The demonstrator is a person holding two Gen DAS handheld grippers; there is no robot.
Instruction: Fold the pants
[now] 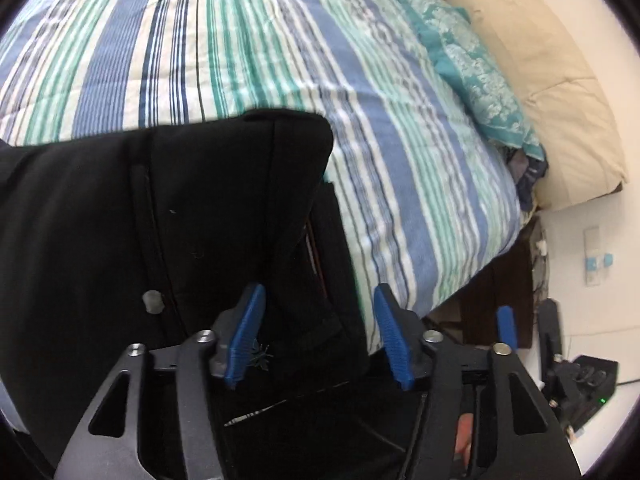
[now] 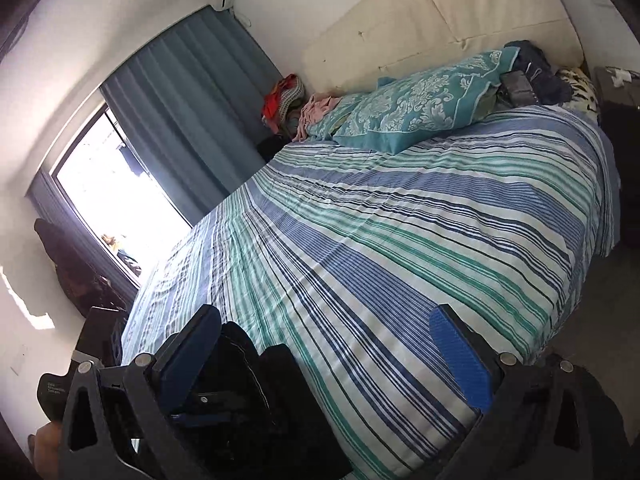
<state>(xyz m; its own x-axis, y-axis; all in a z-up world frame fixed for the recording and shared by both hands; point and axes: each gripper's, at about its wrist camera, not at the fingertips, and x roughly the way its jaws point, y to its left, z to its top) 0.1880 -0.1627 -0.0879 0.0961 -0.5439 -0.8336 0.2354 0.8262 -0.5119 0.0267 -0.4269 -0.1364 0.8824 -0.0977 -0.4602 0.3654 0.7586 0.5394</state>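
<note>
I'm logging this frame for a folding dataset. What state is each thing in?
Black pants: folded, lying at the bed's edge.
Left gripper: open, black fabric between its fingers, ungripped.
Right gripper: open, holding nothing.
Striped blue-green bedspread: spread flat.
Teal patterned pillow: lying against the headboard.
Blue-grey curtain: partly drawn.

A bed under a blue, teal and white striped cover carries a teal patterned pillow against a cream padded headboard, with a heap of clothes near the blue curtain beside a bright window
</note>
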